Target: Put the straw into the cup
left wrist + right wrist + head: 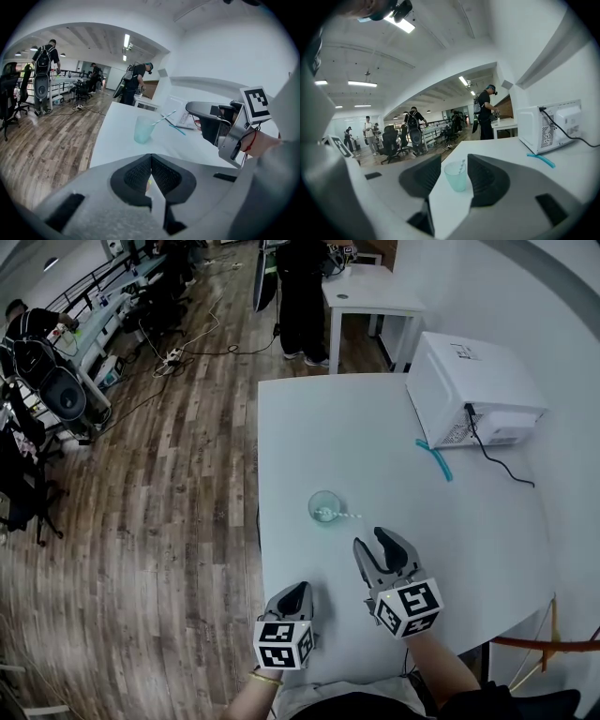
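One cup (325,507) stands on the white table (309,427), and one striped straw (345,516) rests in it, leaning over the rim towards my right. A second, blue straw (434,460) lies well beyond the cup, beside the one microwave (469,381). My two grippers hover on my side of the cup: my right gripper (372,542) gapes wide and empty, and my left gripper (302,592) is closed on nothing.

I take the white table (309,427) as my anchor. Dark wood-plank floor (169,484) runs to its left, where black office chairs (23,493) stand. A white microwave (473,390) sits on its far right corner, near the white wall (534,306). A smaller white table (370,292) stands beyond its far edge. Strip lights (404,24) glow overhead.
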Demonstrator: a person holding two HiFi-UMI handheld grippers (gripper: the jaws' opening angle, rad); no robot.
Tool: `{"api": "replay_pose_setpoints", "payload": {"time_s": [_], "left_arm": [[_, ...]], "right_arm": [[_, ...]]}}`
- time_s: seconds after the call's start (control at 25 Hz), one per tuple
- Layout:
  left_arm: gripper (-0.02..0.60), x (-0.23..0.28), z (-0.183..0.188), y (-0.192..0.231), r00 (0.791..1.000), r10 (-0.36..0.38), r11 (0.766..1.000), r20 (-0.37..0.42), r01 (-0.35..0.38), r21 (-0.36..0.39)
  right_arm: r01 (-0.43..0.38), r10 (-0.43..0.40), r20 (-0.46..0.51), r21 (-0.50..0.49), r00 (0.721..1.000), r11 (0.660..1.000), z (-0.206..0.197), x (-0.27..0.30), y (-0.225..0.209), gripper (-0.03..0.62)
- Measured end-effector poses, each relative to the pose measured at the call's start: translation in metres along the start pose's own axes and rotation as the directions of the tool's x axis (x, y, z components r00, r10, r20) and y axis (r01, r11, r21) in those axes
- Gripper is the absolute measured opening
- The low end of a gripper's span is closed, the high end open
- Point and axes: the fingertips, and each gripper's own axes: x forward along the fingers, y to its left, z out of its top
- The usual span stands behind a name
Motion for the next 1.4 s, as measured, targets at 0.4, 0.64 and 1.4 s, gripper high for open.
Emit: {"api": "replay_pose_setpoints", "payload": {"time_s": [0.4,0.64,1.4], "left_arm": [[0.015,-0.02,0.0,-0.019,1.0,-0.021,0.999,0.018,0.02,0.03],[0.015,-0.032,-0.005,-0.033,0.999,-0.036,0.999,0.026,0.035,0.04],[0.016,-0.066,-0.014,-0.072,0.997,-0.053,0.994,0.057,0.048,0.097]], "right_arm": [[-0.001,0.002,0.029,-0.012,1.0,1.0,0.009,-0.042,0.017,0.16],[-0.004,0.005,0.046,-0.015,0.999,1.0,0.013,-0.068,0.028,0.158],[-0.034,0.033,0.041,0.018,0.999,0.999,0.003,-0.134,0.042,0.051]]}}
